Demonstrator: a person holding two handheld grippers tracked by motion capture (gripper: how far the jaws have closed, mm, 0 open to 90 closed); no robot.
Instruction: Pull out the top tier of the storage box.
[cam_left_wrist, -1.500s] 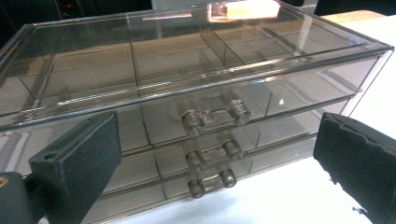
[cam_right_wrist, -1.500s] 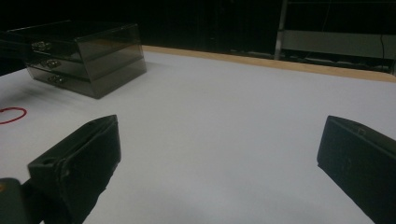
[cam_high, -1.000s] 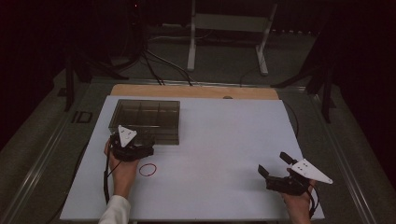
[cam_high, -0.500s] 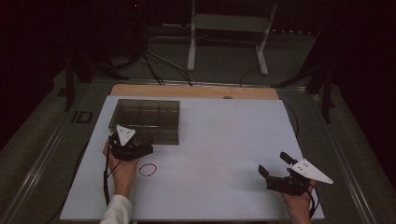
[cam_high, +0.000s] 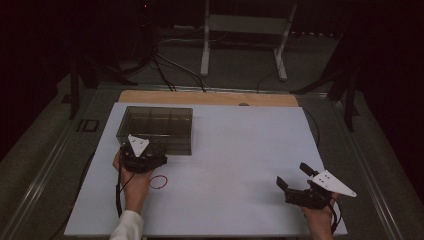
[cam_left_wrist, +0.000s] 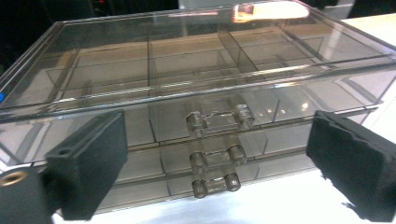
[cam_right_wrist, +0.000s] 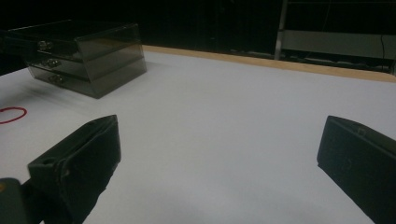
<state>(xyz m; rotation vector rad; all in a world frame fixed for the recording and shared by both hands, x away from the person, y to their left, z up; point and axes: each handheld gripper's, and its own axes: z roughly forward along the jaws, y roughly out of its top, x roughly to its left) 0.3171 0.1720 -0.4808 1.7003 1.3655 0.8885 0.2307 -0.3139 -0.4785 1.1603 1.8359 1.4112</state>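
Note:
A clear smoky plastic drawer box (cam_high: 156, 127) stands at the back left of the white table sheet (cam_high: 240, 150). My left gripper (cam_high: 145, 149) sits just before the box front, pointing at it. In the left gripper view its jaws (cam_left_wrist: 217, 130) stand wide on either side of the stacked drawer handles (cam_left_wrist: 218, 156). They have just been closing a little, with nothing pressed between the pads. A red rubber band (cam_high: 158, 182) lies by the left hand. My right gripper (cam_high: 292, 175) rests open at the near right, nothing between its jaws (cam_right_wrist: 222, 126).
The box (cam_right_wrist: 88, 51) and the red band (cam_right_wrist: 11, 114) show far off at the left of the right gripper view. A wooden strip (cam_high: 210, 97) runs along the sheet's far edge. A metal stand (cam_high: 245, 25) and cables lie on the dark floor beyond.

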